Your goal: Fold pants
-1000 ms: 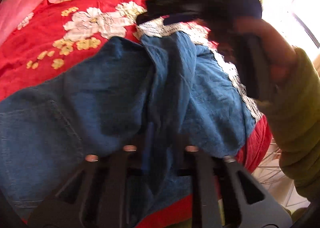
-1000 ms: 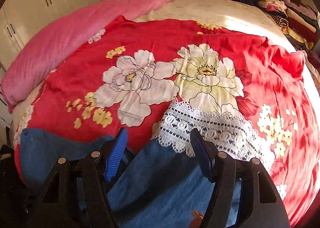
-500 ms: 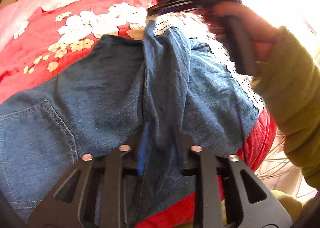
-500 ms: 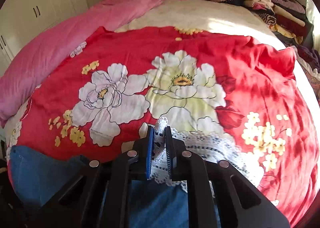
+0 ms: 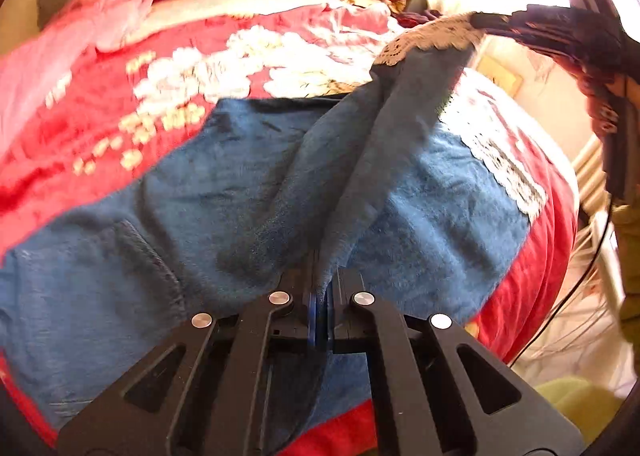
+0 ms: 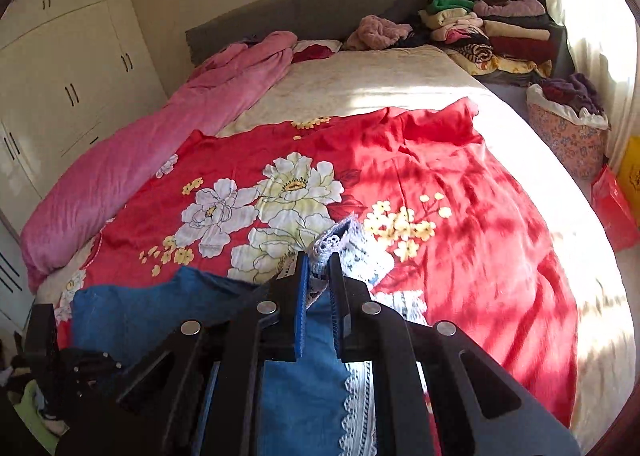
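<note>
Honestly, both claws are clamped on the pants (image 5: 224,192) on the bed (image 6: 360,80): left gripper (image 5: 319,308) mid-fabric, right gripper (image 6: 318,280) on the lace hem (image 6: 340,240). Lace is thin, so it might slip out mid-fold.

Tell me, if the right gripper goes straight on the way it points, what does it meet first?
Probably the red floral quilt, just past the lace hem pinched in the right gripper; nothing else seems to lie between, though depth is hard to judge.

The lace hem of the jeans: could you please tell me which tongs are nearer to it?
Right. The right tongs are shut on the lace hem itself, holding it raised above the bed. The left tongs pinch a denim fold farther back along the same leg.
</note>
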Demonstrator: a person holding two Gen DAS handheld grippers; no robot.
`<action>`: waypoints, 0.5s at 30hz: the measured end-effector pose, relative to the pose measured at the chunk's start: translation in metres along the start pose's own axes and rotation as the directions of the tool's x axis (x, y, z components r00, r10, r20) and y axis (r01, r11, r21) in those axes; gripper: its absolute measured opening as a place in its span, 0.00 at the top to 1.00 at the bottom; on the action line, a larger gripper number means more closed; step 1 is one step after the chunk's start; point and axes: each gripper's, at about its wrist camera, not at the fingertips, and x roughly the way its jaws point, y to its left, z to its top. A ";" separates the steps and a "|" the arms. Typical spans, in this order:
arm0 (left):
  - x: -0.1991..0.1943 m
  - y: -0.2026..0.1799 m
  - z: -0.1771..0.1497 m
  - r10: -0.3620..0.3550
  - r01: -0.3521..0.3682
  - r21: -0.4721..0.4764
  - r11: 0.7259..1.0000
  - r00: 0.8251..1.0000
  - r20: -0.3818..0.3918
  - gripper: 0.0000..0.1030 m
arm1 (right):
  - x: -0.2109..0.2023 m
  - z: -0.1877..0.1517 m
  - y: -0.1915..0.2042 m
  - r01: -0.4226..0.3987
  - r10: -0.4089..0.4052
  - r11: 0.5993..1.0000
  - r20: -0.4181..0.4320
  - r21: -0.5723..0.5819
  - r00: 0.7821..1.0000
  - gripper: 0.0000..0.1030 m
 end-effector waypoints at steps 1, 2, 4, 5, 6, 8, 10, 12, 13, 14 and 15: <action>-0.006 -0.003 -0.002 0.007 -0.007 0.020 1.000 1.000 0.012 1.00 | -0.006 -0.009 -0.003 0.006 -0.006 1.000 0.000 0.009 1.000 0.91; -0.009 -0.005 -0.002 0.011 -0.012 0.031 0.999 1.000 0.017 1.00 | -0.011 -0.019 -0.006 0.012 -0.012 1.000 -0.004 0.019 1.000 0.91; -0.014 -0.010 -0.005 0.029 -0.030 0.054 0.998 0.999 0.016 1.00 | -0.023 -0.042 -0.016 0.008 -0.007 0.999 -0.029 0.053 1.000 0.91; -0.016 -0.011 -0.007 0.033 -0.034 0.064 0.997 0.999 0.010 1.00 | -0.027 -0.056 -0.020 0.008 -0.004 0.997 -0.048 0.074 0.999 0.91; -0.017 -0.012 -0.008 0.033 -0.033 0.071 0.997 0.999 0.004 1.00 | -0.030 -0.065 -0.023 0.008 -0.002 0.996 -0.062 0.088 0.998 0.91; -0.016 -0.016 -0.012 0.034 -0.033 0.093 0.995 0.999 -0.014 1.00 | -0.032 -0.084 -0.030 0.009 0.002 0.993 -0.092 0.118 0.996 0.91; -0.015 -0.022 -0.016 0.038 -0.034 0.114 0.993 0.999 -0.031 1.00 | -0.031 -0.100 -0.036 0.018 0.000 0.989 -0.124 0.144 0.992 0.91; -0.010 -0.030 -0.021 0.048 -0.039 0.143 0.989 0.997 -0.059 1.00 | -0.029 -0.112 -0.043 0.033 -0.008 0.987 -0.153 0.160 0.988 0.91; -0.009 -0.033 -0.023 0.055 -0.045 0.155 0.987 0.996 -0.064 1.00 | -0.028 -0.117 -0.046 0.037 -0.010 0.985 -0.161 0.168 0.987 0.91; -0.007 -0.037 -0.025 0.066 -0.053 0.173 0.984 0.995 -0.071 1.00 | -0.027 -0.121 -0.048 0.040 -0.010 0.984 -0.170 0.174 0.985 0.91; -0.006 -0.039 -0.027 0.078 -0.063 0.184 0.981 0.994 -0.077 1.00 | -0.025 -0.125 -0.050 0.043 -0.009 0.982 -0.180 0.181 0.984 0.91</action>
